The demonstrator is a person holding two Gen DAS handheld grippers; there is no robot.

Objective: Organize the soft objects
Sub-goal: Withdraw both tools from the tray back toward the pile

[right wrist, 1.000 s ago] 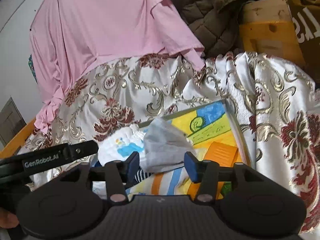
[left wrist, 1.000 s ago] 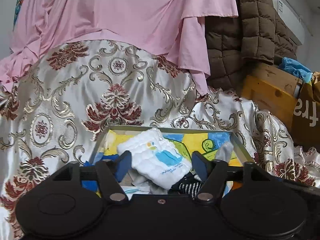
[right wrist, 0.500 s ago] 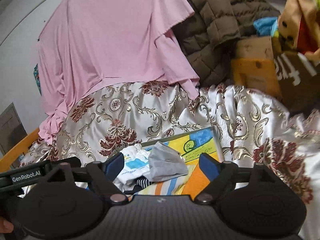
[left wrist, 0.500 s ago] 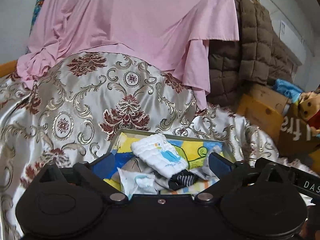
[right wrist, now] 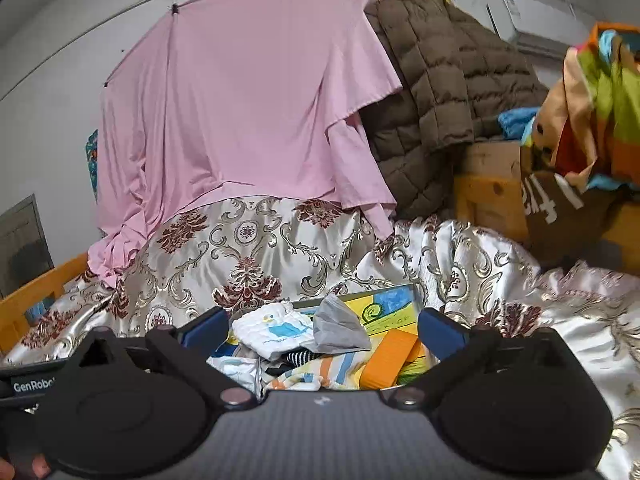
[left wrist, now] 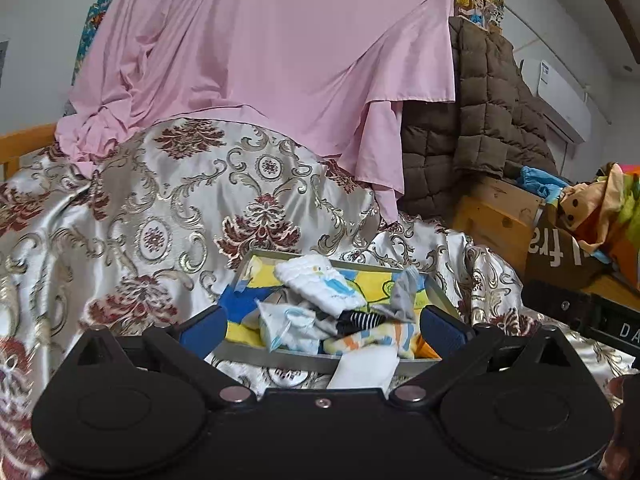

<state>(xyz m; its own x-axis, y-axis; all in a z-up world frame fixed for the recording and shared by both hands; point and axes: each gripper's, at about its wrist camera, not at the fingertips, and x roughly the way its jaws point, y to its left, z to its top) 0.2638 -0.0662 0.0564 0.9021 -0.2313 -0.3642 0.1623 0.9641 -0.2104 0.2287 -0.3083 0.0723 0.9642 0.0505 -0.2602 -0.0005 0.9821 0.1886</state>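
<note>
Tray (left wrist: 320,360) sits on the patterned satin cloth (left wrist: 160,208) right in front of us, grey rim, bright painted bottom in yellow, blue & green. It's full of soft stuff: a white folded cloth (left wrist: 320,284) w/ a blue print lies on top toward the back, a grey cloth (left wrist: 404,296) stands crumpled just to its right, a black-and-white striped sock (left wrist: 360,319) pokes out below them. A striped orange & blue piece (left wrist: 380,338) lies at the front, and a plain white piece (left wrist: 366,368) hangs over the near rim. In the right wrist view we also see an orange block (right wrist: 388,356) inside the tray on its right side, tilted.

Left gripper (left wrist: 320,328): jaws wide apart, nothing betw. them, blue pads either side of the tray's near edge, not touching anything. Right gripper (right wrist: 324,330): jaws opening, nearly as wide as they go; we hold nothing there either, the pile lies beyond the pads and clear of them.

Behind the tray a pink sheet (left wrist: 260,60) hangs down over the satin. A brown quilted jacket (left wrist: 480,120) hangs to its right, above a wooden box (left wrist: 496,216).
</note>
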